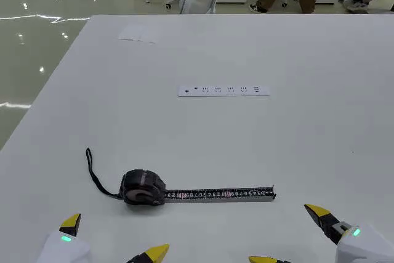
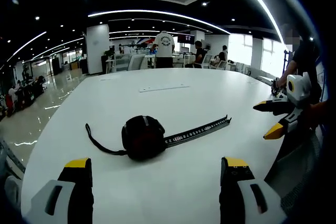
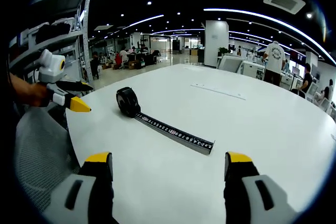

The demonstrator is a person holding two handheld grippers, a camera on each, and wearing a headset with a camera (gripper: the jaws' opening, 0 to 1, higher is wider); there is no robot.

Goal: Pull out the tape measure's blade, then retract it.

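White worktop [image 1: 258,140]: tape measure [image 1: 143,188] lay at near-left, blade [image 1: 221,194] pulled out flat toward the right. Nearer still, left claw [image 1: 114,237] and right claw [image 1: 290,234] hung spread, touching nothing.

White moulded shell on the left gripper [image 1: 114,236], with a small green light glowing on the upper face. Dark tapered jaws, tipped with yellow wedges. Same build on the right gripper [image 1: 288,234]: white casing, green light, black pointed jaws ending in yellow. From each gripper's own camera, broad black fingers [image 2: 84,192], capped across the ends with squared yellow pads and flanked by pale grey-white side plates, each cut with a rounded slot. No lettering or screws clear enough to read. Dark top [image 2: 308,64] worn on the upper body, at the edge of the left gripper view.
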